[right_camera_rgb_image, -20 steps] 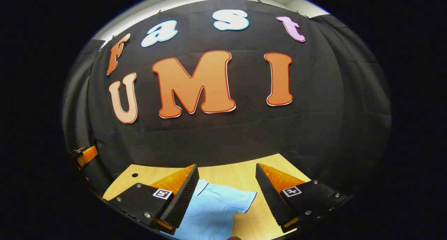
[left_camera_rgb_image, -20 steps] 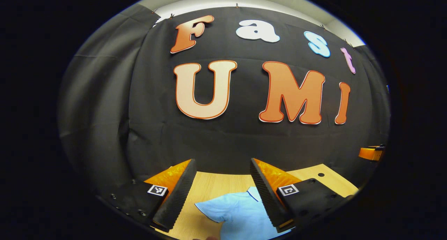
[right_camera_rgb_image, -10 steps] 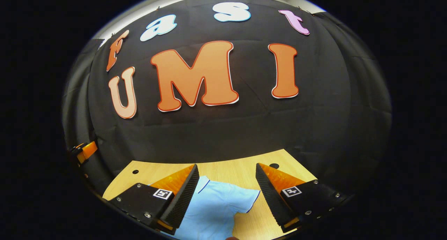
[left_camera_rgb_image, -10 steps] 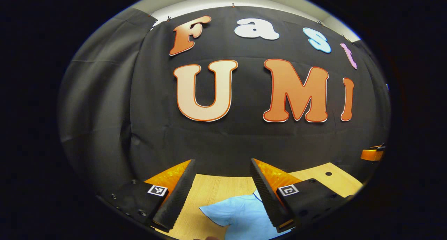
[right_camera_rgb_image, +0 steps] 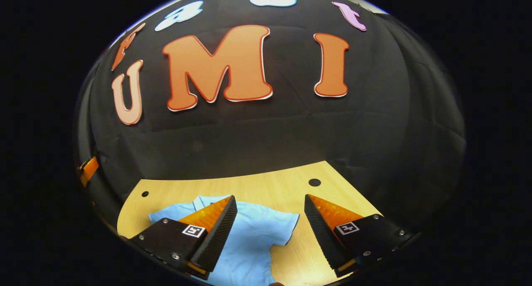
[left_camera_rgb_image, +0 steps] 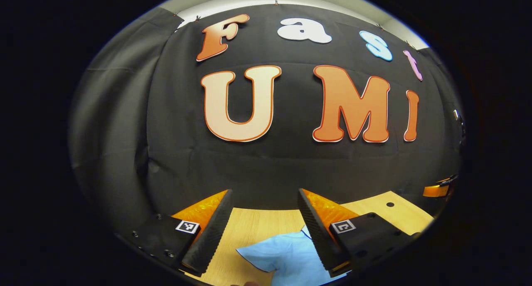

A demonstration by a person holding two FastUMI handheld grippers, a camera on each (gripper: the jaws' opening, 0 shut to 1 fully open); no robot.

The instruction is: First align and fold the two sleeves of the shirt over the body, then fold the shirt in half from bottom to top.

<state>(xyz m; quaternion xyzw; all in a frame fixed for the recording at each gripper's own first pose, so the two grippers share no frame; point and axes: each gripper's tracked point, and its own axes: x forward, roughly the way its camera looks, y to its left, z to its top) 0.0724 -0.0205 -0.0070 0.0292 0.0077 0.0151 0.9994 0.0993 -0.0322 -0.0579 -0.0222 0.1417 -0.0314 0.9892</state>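
Black cloth hangs behind the wooden bench [right_camera_rgb_image: 266, 185], where the pale blue shirt [right_camera_rgb_image: 253, 236] lies flat, collar toward the cloth and hem toward me, its long axis running from me to the wall, both sleeves spread sideways and not yet folded. Since a second ago my right gripper [right_camera_rgb_image: 270, 230] has tipped down, so more bench and both shoulders show between its wide-apart fingers, while my left gripper [left_camera_rgb_image: 262, 228], also wide and holding nothing, has hardly moved above the left sleeve [left_camera_rgb_image: 259, 252]. I judge I am just closing in for the first sleeve fold.
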